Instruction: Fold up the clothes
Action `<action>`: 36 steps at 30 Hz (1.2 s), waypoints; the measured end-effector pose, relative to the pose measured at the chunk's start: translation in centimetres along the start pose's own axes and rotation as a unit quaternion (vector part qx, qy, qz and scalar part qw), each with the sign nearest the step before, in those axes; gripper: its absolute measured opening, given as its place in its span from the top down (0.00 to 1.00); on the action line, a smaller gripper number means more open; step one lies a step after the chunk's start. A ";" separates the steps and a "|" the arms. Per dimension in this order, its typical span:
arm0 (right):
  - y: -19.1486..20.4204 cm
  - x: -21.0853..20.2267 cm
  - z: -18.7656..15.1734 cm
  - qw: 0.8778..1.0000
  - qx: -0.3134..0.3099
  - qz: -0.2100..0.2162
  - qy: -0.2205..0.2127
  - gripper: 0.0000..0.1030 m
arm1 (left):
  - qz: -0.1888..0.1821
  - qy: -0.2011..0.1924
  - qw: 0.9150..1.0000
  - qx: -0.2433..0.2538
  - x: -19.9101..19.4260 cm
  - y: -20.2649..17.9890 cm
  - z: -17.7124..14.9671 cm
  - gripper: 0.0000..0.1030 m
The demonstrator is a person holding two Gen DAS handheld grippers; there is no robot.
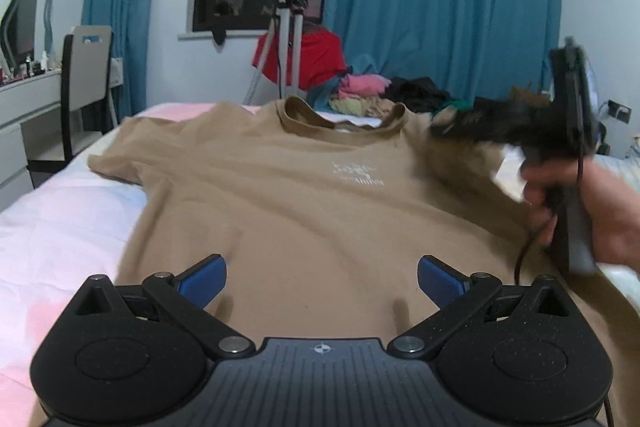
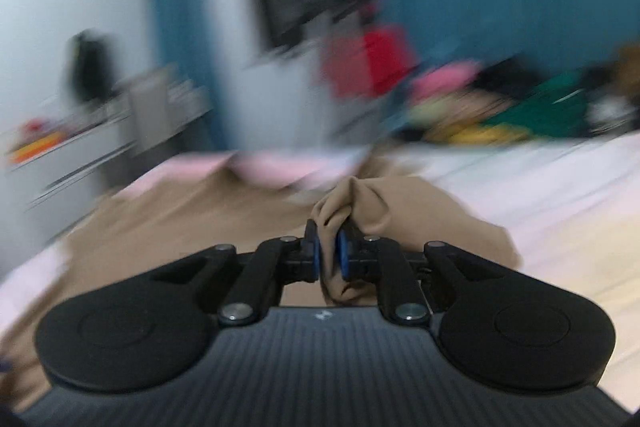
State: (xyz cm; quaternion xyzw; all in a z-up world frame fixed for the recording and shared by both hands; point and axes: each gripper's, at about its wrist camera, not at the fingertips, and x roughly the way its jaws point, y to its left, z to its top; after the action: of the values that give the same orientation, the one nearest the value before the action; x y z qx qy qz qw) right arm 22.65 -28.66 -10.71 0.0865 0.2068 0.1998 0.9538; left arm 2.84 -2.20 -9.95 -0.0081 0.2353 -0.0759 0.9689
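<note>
One light brown cotton T-shirt [image 1: 304, 195] lies flat on the bed with the white and pink sheet [image 1: 60, 219]. Its long way runs from near the camera to the far end, and its neck hole points away toward the pile of mixed-colour clothes [image 1: 372, 93]. The left gripper [image 1: 322, 281] hangs over the shirt's bottom part, its jaws wide apart and holding nothing. The right gripper [image 2: 329, 251] is squeezed tight on a bunch of the shirt's cloth.
</note>
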 end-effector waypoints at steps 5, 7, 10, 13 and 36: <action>1.3 -0.4 -0.8 0.995 -0.002 0.103 0.008 0.17 | 0.011 -0.013 1.000 -0.021 -0.8 0.9 0.5 0.00; 0.6 -2.2 0.0 0.991 0.024 0.128 -0.032 0.18 | 0.010 -0.015 0.999 -0.034 -1.0 1.4 0.7 0.00; -2.2 -4.6 1.0 0.981 0.099 0.134 -0.096 0.17 | 0.005 -0.015 0.999 -0.044 -1.2 1.6 0.8 0.00; -6.8 -5.7 0.8 0.965 0.211 0.096 -0.125 0.16 | 0.001 -0.013 0.999 -0.046 -1.2 1.5 0.8 0.00; -12.0 -7.2 0.7 0.951 0.275 -0.106 -0.088 0.91 | -0.014 -0.007 0.999 -0.039 -0.8 0.9 0.4 0.00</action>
State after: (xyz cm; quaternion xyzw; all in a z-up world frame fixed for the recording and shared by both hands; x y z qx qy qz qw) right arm 21.11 -42.56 -10.46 0.3404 0.1768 0.0243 0.9232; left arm 2.46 -1.19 -9.23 -0.0501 0.2312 -0.0796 0.9684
